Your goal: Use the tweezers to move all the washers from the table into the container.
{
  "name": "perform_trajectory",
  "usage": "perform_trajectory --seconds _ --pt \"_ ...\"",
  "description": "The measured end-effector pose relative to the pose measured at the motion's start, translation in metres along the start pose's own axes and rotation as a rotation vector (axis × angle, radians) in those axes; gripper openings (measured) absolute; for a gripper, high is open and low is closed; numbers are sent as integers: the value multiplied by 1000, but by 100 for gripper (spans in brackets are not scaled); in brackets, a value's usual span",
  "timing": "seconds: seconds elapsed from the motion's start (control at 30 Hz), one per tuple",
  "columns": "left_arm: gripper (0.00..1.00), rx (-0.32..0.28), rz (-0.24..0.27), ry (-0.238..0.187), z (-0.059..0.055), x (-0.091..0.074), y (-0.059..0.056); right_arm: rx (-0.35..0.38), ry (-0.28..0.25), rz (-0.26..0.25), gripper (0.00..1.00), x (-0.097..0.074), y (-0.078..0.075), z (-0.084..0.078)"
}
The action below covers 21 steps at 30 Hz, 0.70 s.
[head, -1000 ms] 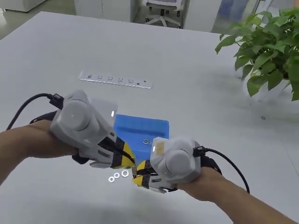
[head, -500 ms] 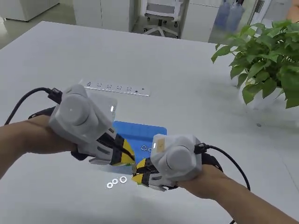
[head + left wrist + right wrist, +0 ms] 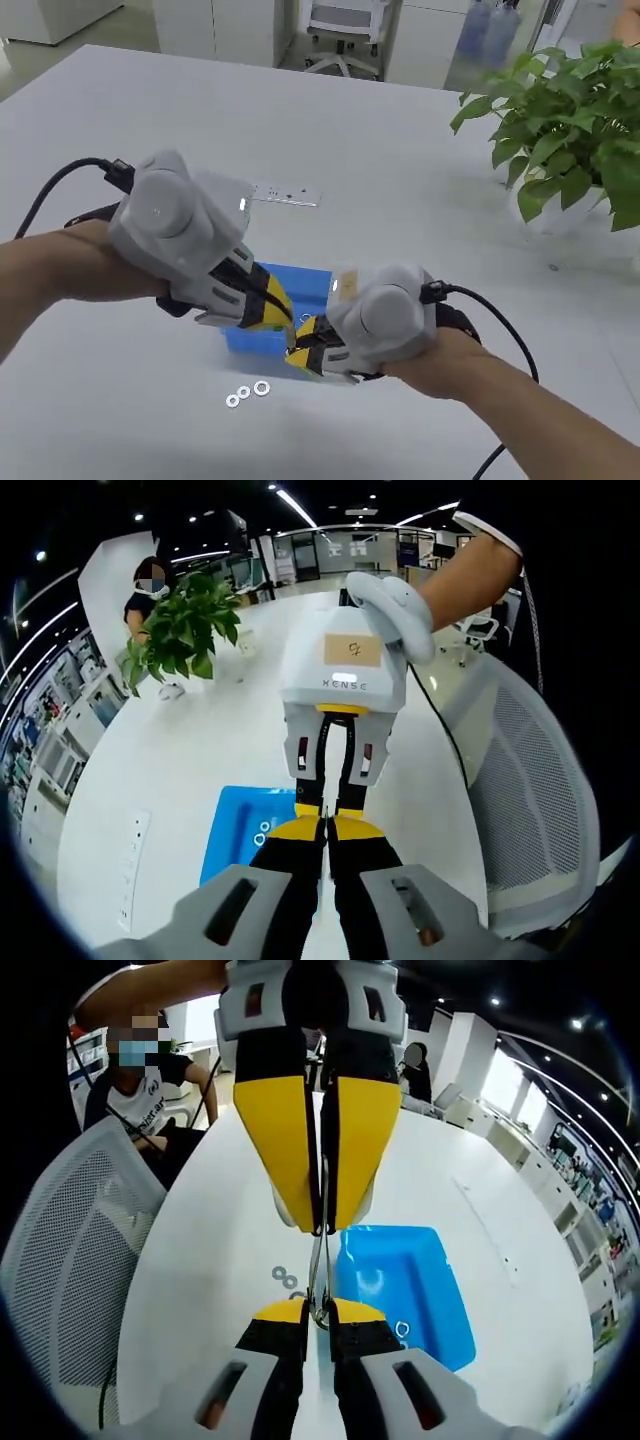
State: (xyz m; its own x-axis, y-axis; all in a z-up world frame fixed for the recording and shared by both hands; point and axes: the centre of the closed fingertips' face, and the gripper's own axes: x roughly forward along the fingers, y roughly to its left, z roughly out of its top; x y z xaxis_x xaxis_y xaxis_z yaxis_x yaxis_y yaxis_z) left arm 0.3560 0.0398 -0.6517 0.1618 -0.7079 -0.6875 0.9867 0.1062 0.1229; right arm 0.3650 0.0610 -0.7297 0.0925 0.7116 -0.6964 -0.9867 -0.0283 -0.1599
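White tabletop point(image 3: 420, 230), office behind. Three loose washers point(image 3: 246, 392) lie just in front of the blue container point(image 3: 390, 1260), untouched. My left gripper point(image 3: 325, 825), jaws clamped on the tweezers point(image 3: 318, 1265), has come up off those washers and now hangs over the container's front edge. My right gripper point(image 3: 320, 1310) is pinched tight on the same tweezers, also over the container. Binned washers point(image 3: 402, 1330) lie inside it. Likely a drop-off, three to go. Can't tell if the tips carry one.

bright overhead light — soft shadows, fisheye edges.
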Motion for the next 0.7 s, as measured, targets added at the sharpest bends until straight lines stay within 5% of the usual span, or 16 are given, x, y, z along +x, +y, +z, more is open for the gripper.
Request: perform_trajectory --seconds 0.7 --pt "6 0 14 -4 -7 4 34 -3 -1 -9 9 10 -35 -4"
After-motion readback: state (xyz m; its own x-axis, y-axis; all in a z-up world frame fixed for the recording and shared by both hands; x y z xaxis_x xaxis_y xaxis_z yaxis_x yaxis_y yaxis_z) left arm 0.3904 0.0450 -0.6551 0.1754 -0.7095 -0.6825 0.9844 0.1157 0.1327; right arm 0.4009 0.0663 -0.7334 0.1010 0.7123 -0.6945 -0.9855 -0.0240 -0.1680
